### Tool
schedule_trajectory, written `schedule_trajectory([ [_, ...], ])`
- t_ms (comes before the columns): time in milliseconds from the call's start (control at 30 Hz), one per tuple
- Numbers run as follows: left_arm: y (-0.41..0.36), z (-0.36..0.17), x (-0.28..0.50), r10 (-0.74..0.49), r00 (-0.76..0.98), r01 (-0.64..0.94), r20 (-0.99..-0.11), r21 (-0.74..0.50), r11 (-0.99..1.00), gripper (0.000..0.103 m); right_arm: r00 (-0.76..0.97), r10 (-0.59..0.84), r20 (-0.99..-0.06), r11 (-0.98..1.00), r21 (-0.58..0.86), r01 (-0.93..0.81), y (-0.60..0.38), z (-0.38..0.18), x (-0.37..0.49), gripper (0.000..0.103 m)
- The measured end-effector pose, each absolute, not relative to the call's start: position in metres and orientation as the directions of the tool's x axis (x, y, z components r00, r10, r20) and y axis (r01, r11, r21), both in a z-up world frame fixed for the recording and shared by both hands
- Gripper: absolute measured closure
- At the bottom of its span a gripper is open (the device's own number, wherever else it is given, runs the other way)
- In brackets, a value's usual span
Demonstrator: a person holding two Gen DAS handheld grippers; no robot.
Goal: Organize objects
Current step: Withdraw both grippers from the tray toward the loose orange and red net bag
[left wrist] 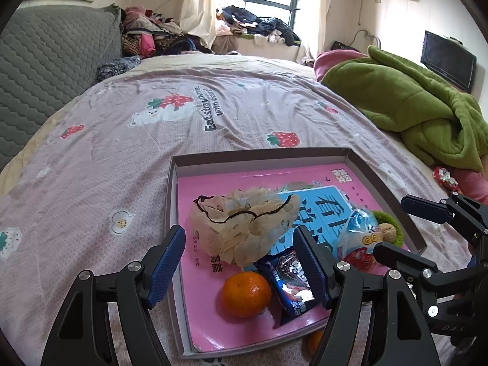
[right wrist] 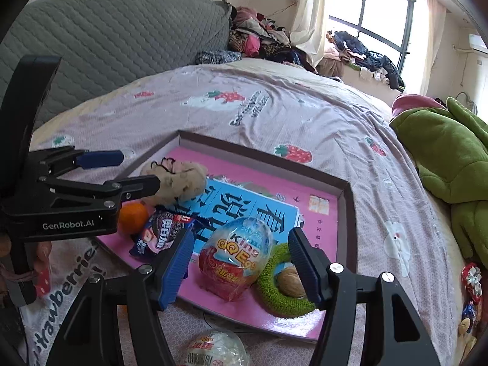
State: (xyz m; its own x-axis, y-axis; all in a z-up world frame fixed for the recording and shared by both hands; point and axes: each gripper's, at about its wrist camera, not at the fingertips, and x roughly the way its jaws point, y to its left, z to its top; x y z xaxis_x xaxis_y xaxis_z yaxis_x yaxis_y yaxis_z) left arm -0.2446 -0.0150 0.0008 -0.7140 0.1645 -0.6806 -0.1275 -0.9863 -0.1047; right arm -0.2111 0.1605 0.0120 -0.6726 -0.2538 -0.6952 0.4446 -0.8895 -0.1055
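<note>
Snacks crowd the near tray on the bed, so both tools, left and right, hover released, choosing between orange and egg.

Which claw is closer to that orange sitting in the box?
Left. The left claw hangs open right over the orange; the right claw is farther along the box, open around the egg-shaped treat.

Bed w/ box lid, green blanket
</note>
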Motion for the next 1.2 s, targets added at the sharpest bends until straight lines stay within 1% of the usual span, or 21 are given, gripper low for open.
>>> schedule_trajectory([
  [333, -0.011, 0.013, -0.229, 0.126, -0.715, -0.091, -0.688, -0.088, -0.992, 0.027, -0.688, -0.279, -0.670, -0.898, -0.071, 0.434, 0.170, 0.032, -0.197, 0.039],
  [800, -0.012, 0.026, -0.198, 0.126, -0.720, -0.079, -0.682, -0.100, -0.992, 0.027, -0.722, -0.300, -0.624, -0.911, -0.038, 0.411, 0.186, 0.060, -0.177, 0.039],
  [1200, -0.003, 0.036, -0.173, 0.126, -0.730, -0.094, -0.671, -0.084, -0.992, 0.027, -0.745, -0.350, -0.568, -0.899, -0.020, 0.438, 0.191, 0.088, -0.146, 0.038],
])
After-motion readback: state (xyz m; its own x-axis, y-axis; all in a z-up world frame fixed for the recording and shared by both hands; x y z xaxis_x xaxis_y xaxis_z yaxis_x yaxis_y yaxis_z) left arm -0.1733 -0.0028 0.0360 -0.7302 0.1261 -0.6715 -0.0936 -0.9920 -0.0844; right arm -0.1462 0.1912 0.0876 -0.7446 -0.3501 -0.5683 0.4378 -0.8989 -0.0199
